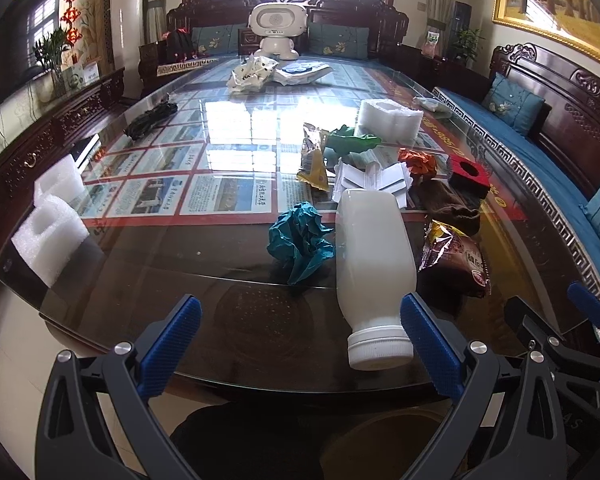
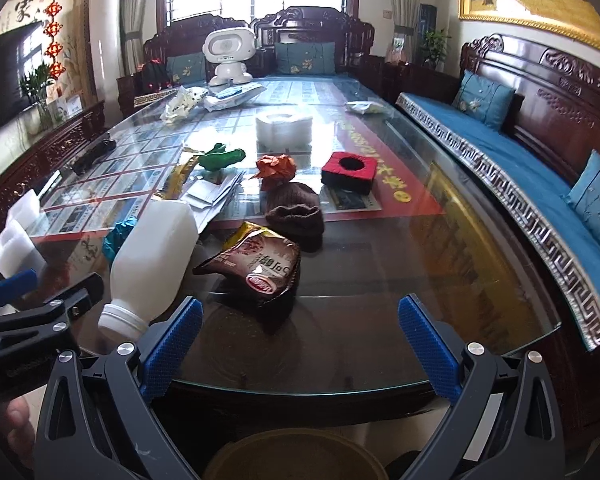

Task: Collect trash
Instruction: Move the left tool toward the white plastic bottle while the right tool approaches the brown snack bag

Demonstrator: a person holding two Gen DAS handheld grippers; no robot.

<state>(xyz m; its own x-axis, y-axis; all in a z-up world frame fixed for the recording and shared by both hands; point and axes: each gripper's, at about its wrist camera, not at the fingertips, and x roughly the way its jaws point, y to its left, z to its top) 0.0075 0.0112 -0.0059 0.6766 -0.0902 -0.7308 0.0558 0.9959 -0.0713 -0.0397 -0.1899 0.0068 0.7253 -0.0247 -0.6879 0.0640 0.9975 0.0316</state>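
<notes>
A white plastic bottle [image 1: 374, 264] lies on the glass table [image 1: 180, 280], cap toward me, beside crumpled teal paper [image 1: 300, 240] and a brown snack bag [image 1: 456, 260]. My left gripper [image 1: 300, 336] is open and empty at the near table edge, its right finger beside the bottle's cap. My right gripper [image 2: 300, 340] is open and empty, just short of the snack bag [image 2: 260, 264]. The bottle [image 2: 152, 256] lies to its left. Orange paper [image 2: 276, 166], green wrapper [image 2: 222, 156], a red box [image 2: 350, 170] and a brown knit hat [image 2: 296, 210] lie farther back.
White foam pieces [image 1: 52, 220] sit at the table's left edge, another foam block [image 1: 388, 116] mid-table. A white toy robot [image 1: 276, 28] stands at the far end. A blue-cushioned bench [image 2: 520, 168] runs along the right. A round tan bin rim [image 2: 296, 456] shows below the table edge.
</notes>
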